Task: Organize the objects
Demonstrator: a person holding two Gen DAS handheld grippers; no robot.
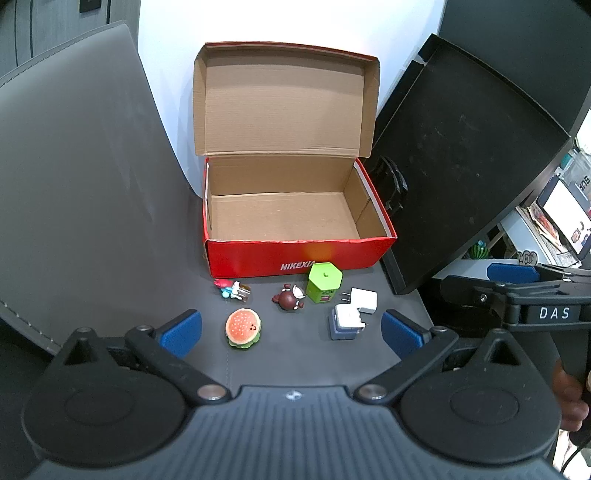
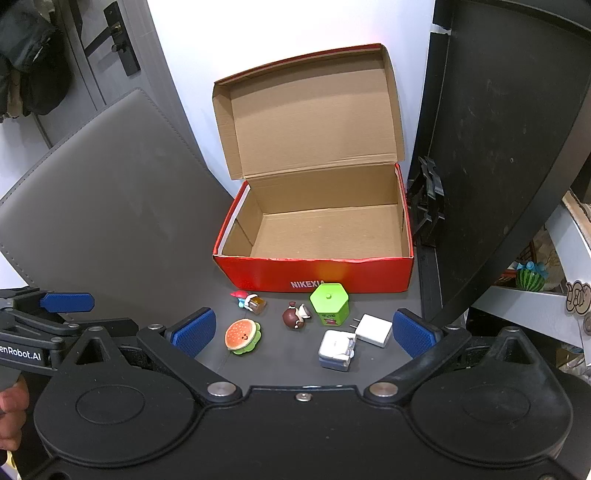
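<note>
I see the open red shoebox (image 1: 295, 254) sitting empty on the grey tabletop (image 1: 110, 221). My left tongs (image 1: 291, 330) and right tongs (image 2: 304, 330) both gape fully, gripping nothing. Before the box lie a green hexagonal container (image 1: 324, 282), burger toy (image 1: 243, 328), two white chargers (image 1: 364, 300) and brown figurine (image 1: 290, 298).

A grey leather-look mat (image 2: 122, 192) with stitched edges covers the worktop. Behind it rises a white wall (image 2: 280, 33), brightly lit. At far left stands a grey door (image 2: 92, 48) with a black handle (image 2: 122, 40); a black monitor's back (image 2: 506, 140) looms at right.
</note>
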